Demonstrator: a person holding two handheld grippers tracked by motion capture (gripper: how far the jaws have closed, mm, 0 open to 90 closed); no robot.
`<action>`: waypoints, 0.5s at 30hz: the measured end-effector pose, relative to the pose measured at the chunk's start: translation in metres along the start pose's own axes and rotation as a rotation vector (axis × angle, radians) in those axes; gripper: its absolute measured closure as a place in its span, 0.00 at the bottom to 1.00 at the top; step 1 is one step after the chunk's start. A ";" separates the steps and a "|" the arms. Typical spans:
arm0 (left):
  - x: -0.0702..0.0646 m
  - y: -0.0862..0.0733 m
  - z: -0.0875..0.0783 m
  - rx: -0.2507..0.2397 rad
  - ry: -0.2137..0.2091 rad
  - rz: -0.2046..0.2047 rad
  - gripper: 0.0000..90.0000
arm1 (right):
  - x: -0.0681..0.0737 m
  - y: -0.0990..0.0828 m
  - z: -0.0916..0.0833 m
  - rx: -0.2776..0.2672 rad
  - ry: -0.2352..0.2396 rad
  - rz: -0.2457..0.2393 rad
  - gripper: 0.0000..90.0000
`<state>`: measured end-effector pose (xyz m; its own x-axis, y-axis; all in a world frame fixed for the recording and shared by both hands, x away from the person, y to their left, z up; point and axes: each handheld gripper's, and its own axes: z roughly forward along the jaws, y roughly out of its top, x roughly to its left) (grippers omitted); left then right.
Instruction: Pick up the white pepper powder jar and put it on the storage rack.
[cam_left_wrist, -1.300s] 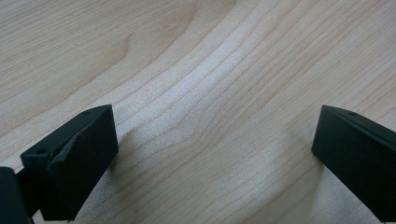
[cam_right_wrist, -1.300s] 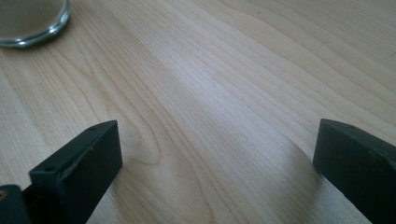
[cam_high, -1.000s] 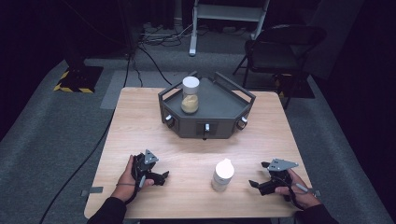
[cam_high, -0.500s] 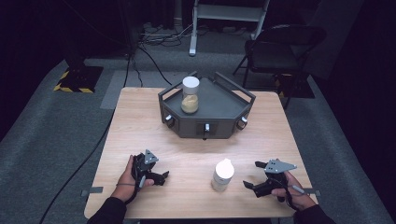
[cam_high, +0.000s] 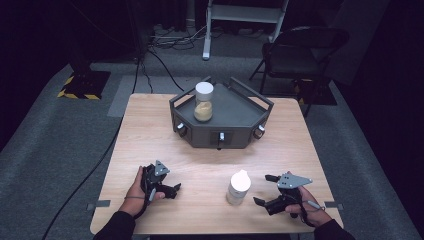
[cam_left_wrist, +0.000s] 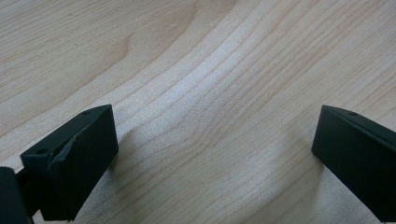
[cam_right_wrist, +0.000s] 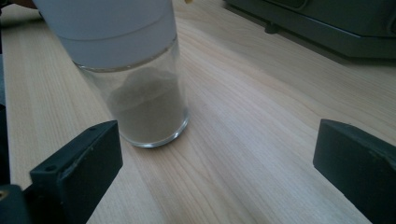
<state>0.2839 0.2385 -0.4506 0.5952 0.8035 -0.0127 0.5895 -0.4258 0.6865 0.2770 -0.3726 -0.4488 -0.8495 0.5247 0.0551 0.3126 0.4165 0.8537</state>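
Right gripper low over the table near its front right edge, jaws spread wide, nothing between them. Glass shaker jar with white cap stands upright just beside it toward table centre, apart from both jaws; right gripper view shows greyish powder in its lower half. Left gripper at front left, jaws released over bare wood. Second jar upright on the dark grey tray at the far side
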 end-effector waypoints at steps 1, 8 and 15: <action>0.000 0.000 0.000 0.000 0.000 0.000 0.00 | 0.001 0.001 0.001 0.000 0.003 -0.001 0.01; 0.000 0.000 0.000 0.000 0.000 0.001 0.00 | 0.002 0.002 0.004 -0.010 0.019 0.006 0.01; 0.000 0.000 0.000 0.000 0.000 0.000 0.00 | 0.006 0.005 0.010 -0.011 0.035 0.002 0.01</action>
<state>0.2839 0.2385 -0.4505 0.5954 0.8033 -0.0125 0.5894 -0.4262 0.6862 0.2782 -0.3600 -0.4497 -0.8631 0.4994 0.0746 0.3098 0.4071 0.8592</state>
